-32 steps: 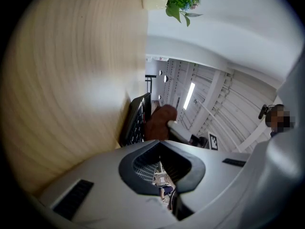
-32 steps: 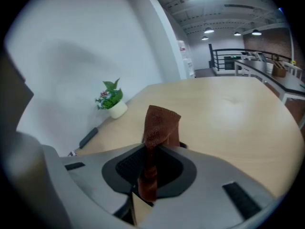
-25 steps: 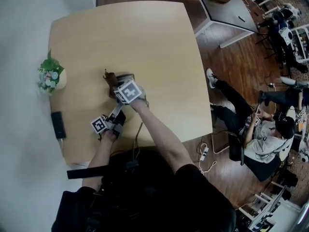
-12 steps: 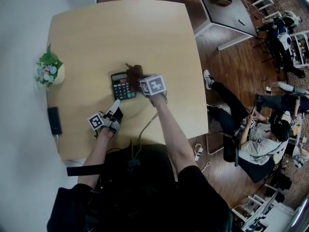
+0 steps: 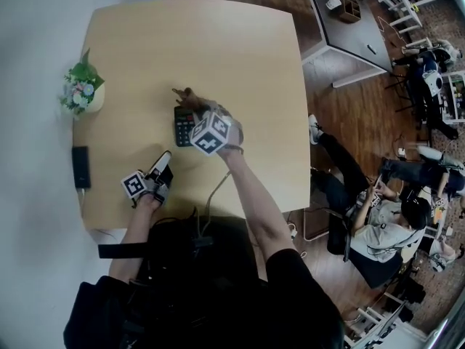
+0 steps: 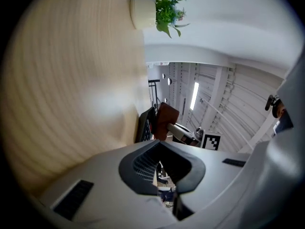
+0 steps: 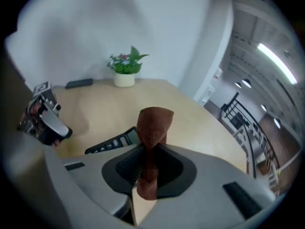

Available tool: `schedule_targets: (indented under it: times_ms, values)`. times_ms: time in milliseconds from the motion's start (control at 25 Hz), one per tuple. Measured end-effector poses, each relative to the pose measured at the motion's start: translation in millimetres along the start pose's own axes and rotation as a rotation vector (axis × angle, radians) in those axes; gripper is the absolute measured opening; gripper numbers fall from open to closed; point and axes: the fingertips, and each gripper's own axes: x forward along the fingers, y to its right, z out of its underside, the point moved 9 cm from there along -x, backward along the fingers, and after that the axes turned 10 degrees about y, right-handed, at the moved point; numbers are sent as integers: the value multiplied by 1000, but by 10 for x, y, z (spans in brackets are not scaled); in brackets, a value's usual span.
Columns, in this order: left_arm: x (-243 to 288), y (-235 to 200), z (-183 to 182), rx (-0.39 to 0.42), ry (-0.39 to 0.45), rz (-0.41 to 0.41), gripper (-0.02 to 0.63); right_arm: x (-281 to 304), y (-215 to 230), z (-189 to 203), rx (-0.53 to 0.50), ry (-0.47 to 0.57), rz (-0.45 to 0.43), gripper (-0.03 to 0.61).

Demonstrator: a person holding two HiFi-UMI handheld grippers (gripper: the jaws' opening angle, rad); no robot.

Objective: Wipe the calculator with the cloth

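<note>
Fingers of your right gripper (image 7: 150,165) are clamped on the brown cloth (image 7: 153,123), whose free end sticks out over the far end of the black calculator (image 5: 182,126). That calculator lies flat on the tabletop (image 5: 232,49). Your left gripper (image 5: 164,160) has its fingers together, empty, near the calculator's nearer left corner.

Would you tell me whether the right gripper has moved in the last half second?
Yes. The right gripper, shut on the cloth, moved left: its cube now overlaps the calculator's right side, no longer beside it.
</note>
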Motion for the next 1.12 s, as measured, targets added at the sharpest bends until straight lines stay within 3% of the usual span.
schedule_targets:
  times_ms: [120, 280, 440, 560, 640, 760, 840, 920, 1000, 1120]
  values:
    - [-116, -25, -69, -50, 56, 30, 5, 295, -436, 9, -200, -99, -129, 58]
    - [-153, -39, -109, -56, 74, 80, 6, 266, -841, 122, -283, -171, -237, 58]
    - [-165, -44, -129, -60, 82, 90, 6, 87, -1170, 252, -235, -220, -407, 58]
    - [-160, -42, -113, -67, 83, 95, 6, -89, -1226, 306, -107, -229, -553, 58]
    - [-157, -43, -114, -63, 81, 97, 8, -183, -1012, 231, 13, -187, -539, 58]
    - [-151, -41, -123, -63, 80, 100, 8, -201, -490, -12, 113, -91, -356, 58]
    - [-152, -47, -124, -67, 80, 101, 8, -140, -217, -164, 55, -56, -195, 58]
    - [-150, -51, -125, -67, 81, 103, 8, 5, -133, -223, -52, -43, -102, 58]
    - [-153, -55, -117, -69, 80, 103, 8, 189, -279, -142, -143, -67, -129, 60]
    - [-164, -64, -102, -71, 77, 96, 8, 291, -707, 82, -244, -137, -235, 58]
